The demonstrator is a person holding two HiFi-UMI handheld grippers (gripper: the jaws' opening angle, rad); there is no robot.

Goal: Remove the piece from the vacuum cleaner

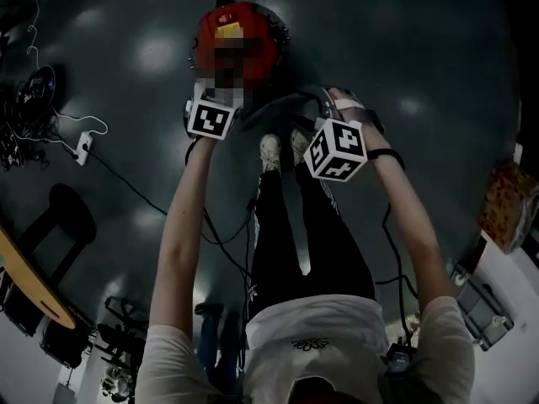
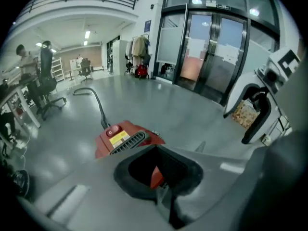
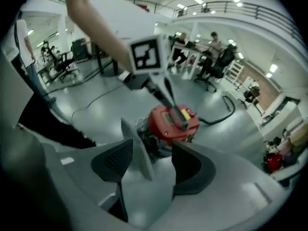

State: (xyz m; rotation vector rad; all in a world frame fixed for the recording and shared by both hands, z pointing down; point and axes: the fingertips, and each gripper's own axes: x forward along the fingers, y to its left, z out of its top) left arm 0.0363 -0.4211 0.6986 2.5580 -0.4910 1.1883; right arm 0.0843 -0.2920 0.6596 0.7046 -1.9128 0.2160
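Hovering above vacuum cleaner [image 2: 120, 138] — left tool [image 2: 158, 171] closed, right tool [image 3: 153, 159] spread — both empty.

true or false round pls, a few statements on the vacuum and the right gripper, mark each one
1. The vacuum cleaner is red. True.
2. The right gripper is clamped on the vacuum cleaner. False: its fingers stand apart with nothing between them, short of it.
3. A dark hose leads away from the vacuum cleaner. True.
4. The vacuum cleaner stands on a table. False: it sits on the grey floor.
5. Its top carries a yellow label. True.
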